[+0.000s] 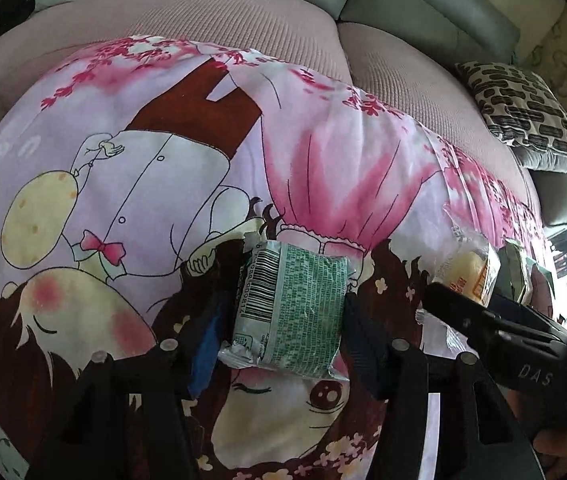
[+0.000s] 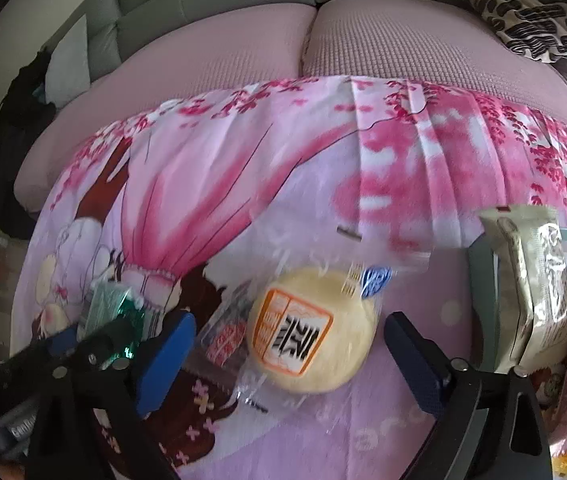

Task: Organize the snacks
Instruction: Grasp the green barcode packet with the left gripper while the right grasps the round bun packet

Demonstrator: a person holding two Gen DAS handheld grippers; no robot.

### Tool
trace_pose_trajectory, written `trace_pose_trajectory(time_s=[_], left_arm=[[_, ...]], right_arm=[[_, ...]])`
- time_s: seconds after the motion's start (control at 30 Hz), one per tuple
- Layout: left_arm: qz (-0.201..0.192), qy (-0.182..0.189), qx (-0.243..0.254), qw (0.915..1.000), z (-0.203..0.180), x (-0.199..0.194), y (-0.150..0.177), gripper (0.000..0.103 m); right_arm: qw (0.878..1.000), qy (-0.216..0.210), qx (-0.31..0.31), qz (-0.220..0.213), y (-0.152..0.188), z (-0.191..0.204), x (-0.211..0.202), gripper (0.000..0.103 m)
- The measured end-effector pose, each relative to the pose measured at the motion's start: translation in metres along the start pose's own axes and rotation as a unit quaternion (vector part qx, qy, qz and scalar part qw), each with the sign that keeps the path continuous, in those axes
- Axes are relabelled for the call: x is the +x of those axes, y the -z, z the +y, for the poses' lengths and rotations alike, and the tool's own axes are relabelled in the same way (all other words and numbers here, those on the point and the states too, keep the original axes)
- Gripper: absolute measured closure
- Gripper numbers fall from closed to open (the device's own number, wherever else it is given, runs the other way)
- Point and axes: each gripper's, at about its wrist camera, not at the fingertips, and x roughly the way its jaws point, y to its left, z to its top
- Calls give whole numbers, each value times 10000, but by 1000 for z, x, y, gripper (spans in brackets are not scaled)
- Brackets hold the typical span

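Sofa [image 1: 219, 12]: grey-green back, pink seat cushions.
Cartoon-print cloth [image 1: 323, 168]: spread over the sofa seat; landmark for all below.
Patterned cushion [image 1: 523, 108]: beyond the cloth's far right corner.
Left gripper [image 1: 283, 312]: above the cloth's near edge, clamped on a green snack packet [image 1: 295, 304].
Right gripper [image 2: 291, 344]: fingers spread wide, either side of a round yellow cake packet [image 2: 311, 332] lying on the cloth; contact cannot be told.
Beige packets [image 2: 535, 284]: upright at the cloth's right edge.

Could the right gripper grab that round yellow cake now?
Probably yes: the right gripper is open, its fingers either side of the round cake on the cloth, nothing between them.
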Motion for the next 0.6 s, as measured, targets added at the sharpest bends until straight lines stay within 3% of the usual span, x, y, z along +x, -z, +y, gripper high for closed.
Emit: trace_pose_trajectory(time_s=[0.17,0.33,0.6], left_arm=[[39,-30,106,9999,-7,5,-1,30],[60,-145,156,9998,-12,8,-1,28],[0,-341,313,9989,-19,14,1,27]], right_arm=[[10000,67,15,-70,-1,-3,-2,20],[9996,-63,-274,-16,7,3,-2,31],[9982,-62,-583,87,19,5,-10,36]])
